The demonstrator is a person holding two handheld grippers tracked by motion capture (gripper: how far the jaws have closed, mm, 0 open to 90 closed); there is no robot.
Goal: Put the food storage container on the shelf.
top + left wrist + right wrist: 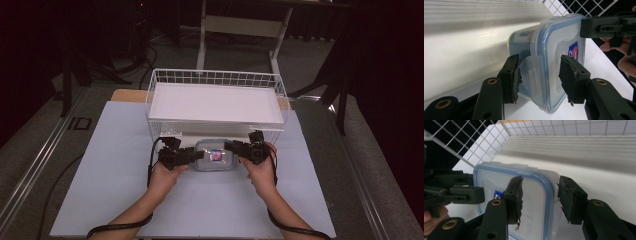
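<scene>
A clear plastic container (215,156) with a blue-rimmed lid and a red and blue label is held just in front of the white wire basket (216,77). My left gripper (199,155) is shut on the container's left end. In the left gripper view its jaws (540,77) clamp the container (559,50) at the lid's clip flap. My right gripper (231,147) is shut on the opposite end, and in the right gripper view its jaws (540,197) pinch the container (534,187) across the lid edge. Each gripper also appears in the other's view, the right one (604,27) and the left one (464,192).
The wire basket holds a flat white board (215,102) and stands at the back of the white table sheet (115,175). Bare sheet lies left, right and in front of the hands. A metal stand (240,30) rises on the dark floor beyond the table.
</scene>
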